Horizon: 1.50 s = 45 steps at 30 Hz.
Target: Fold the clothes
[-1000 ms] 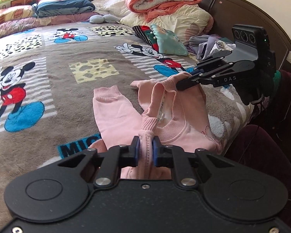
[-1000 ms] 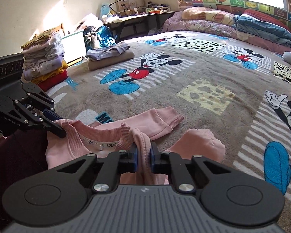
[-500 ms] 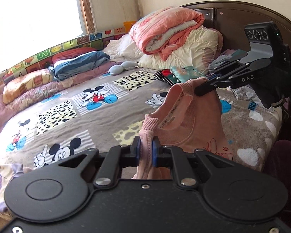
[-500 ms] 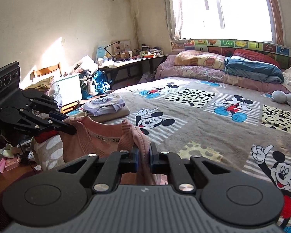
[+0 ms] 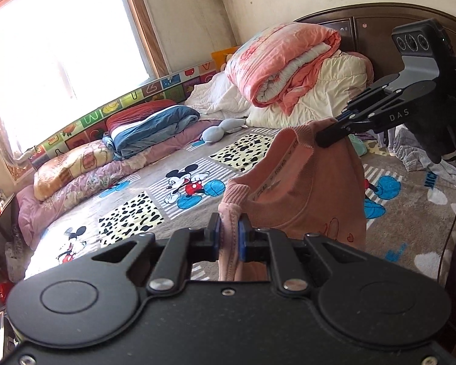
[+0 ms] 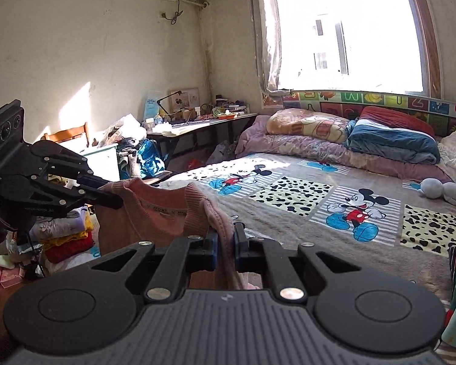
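- Left wrist view: left claw (image 5: 228, 237) clamped narrow on a bunched fold of the pink sweatshirt (image 5: 313, 194), at the shoulder beside the ribbed collar
- Same view: right claw (image 5: 322, 140) pinched on the opposite shoulder, higher and farther off, so the neckline sags open between the two grips with the label strip showing inside
- Sweatshirt hanging in the air above the Mickey Mouse blanket (image 5: 155, 213) on the bed, not touching it as far as visible; lower hem hidden behind the claw body
- Judged soft, light and limp: drapes straight down from two points, no stiffness, unlikely to slip from the blue pads (image 5: 216, 237) given the knit's thickness
- Right wrist view: right claw (image 6: 225, 243) closed on a thick wad of pink knit next to the collar rib; left claw (image 6: 112, 200) gripping the far shoulder at the left
- Shoulder seams judged the right places to hold, keeping the body flat when lowered; sleeves out of sight here, probably dangling and apt to fold under
- Stack of folded clothes (image 6: 67, 234) visible low at the left, beyond the sweatshirt, well apart from both claws
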Each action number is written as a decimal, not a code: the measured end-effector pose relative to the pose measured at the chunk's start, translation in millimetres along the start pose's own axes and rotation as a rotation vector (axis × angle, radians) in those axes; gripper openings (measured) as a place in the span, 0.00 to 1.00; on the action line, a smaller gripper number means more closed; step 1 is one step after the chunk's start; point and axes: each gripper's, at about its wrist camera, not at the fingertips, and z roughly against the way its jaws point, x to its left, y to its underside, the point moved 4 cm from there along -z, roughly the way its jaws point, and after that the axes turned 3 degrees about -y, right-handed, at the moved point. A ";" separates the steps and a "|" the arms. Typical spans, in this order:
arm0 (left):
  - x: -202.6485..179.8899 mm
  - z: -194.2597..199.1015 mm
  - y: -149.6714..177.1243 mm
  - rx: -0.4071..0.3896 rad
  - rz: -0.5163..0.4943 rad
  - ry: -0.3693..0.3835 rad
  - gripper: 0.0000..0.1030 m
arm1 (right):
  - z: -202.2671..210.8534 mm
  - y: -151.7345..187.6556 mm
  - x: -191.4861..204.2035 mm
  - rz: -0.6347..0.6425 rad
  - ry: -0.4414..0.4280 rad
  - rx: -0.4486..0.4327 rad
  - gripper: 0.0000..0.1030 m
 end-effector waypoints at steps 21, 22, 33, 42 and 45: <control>86.9 -147.8 -60.0 0.017 -0.082 -0.246 0.09 | -114.3 -56.6 -94.7 -0.041 0.174 -0.035 0.11; 90.2 -155.5 -63.8 0.007 -0.089 -0.270 0.09 | -120.7 -59.6 -100.3 -0.041 0.190 -0.045 0.11; 62.9 -183.1 -27.2 -0.052 -0.221 -0.322 0.09 | -163.3 -55.9 -126.9 0.122 0.326 -0.108 0.11; -23.4 -125.0 70.7 0.020 -0.419 -0.132 0.09 | -147.2 58.5 -49.1 0.391 0.147 0.185 0.11; -53.1 -108.4 102.3 0.060 -0.446 -0.072 0.09 | -133.4 99.6 -12.5 0.432 0.106 0.265 0.11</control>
